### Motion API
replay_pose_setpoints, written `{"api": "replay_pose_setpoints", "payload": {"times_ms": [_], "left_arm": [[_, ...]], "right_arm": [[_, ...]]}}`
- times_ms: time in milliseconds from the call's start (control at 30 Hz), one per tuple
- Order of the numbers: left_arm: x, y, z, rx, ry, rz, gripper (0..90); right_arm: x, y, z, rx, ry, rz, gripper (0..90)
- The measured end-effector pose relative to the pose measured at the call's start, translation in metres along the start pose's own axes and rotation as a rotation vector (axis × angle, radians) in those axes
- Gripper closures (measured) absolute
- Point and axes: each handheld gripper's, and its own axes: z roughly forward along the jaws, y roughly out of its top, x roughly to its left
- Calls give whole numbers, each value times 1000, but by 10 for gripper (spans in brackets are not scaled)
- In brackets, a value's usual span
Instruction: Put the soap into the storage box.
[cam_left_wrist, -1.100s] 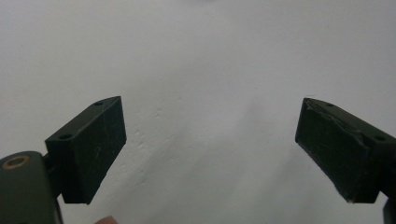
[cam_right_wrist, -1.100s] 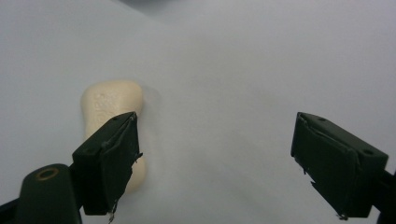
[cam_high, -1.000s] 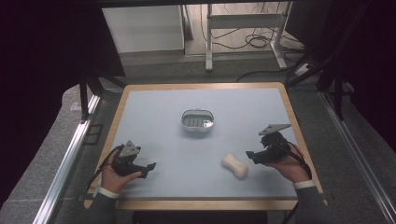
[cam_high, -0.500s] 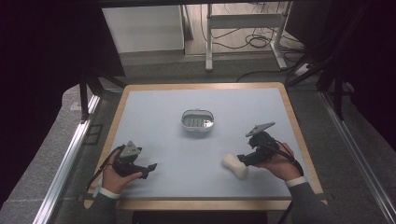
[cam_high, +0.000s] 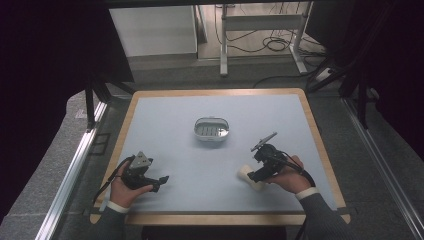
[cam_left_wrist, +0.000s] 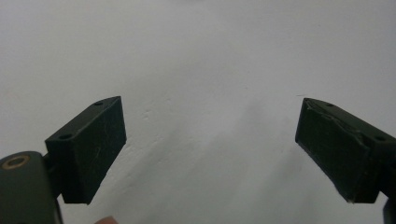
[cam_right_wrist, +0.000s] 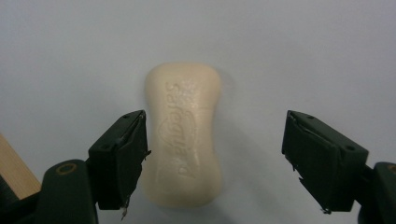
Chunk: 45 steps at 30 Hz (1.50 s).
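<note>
A cream soap bar (cam_right_wrist: 184, 135) with embossed lettering lies flat on the pale table; in the high view the bar (cam_high: 248, 176) sits at the front right. My right gripper (cam_right_wrist: 215, 161) is open right over it, the left jaw beside the bar's edge and the right jaw well apart from it. In the high view that right gripper (cam_high: 261, 172) is tilted down onto the bar. My left gripper (cam_left_wrist: 210, 156) is open above bare table surface, and in the high view the left gripper (cam_high: 152, 181) rests at the front left. A small oval metal soap dish (cam_high: 211, 128) stands mid-table.
The table (cam_high: 165, 125) has a wooden rim, and a strip of that rim (cam_right_wrist: 11, 172) shows in the right gripper view. Metal rails run along both sides. A desk frame and cables lie on the floor beyond the far edge.
My right gripper has moved left and down toward the soap bar until its jaws straddle it. The left gripper has stayed where it was.
</note>
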Motion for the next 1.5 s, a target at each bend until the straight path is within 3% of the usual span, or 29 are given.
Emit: {"api": "replay_pose_setpoints", "payload": {"times_ms": [233, 533, 867, 1200, 1500], "left_arm": [[0, 0, -2, -7, 0, 1, 92], [-1, 1, -3, -6, 1, 9, 92], [-1, 1, -2, -1, 3, 12, 92], [-1, 1, -3, -3, 5, 12, 92], [-1, 1, -1, 3, 3, 14, 92]], "right_arm": [[11, 6, 18, 78, 4, -28, 241], [15, 9, 31, 154, -5, -19, 299], [15, 11, 36, 176, 7, -10, 489], [14, 13, 35, 204, 10, -9, 497], [10, 13, 27, 176, 16, -8, 498]]}}
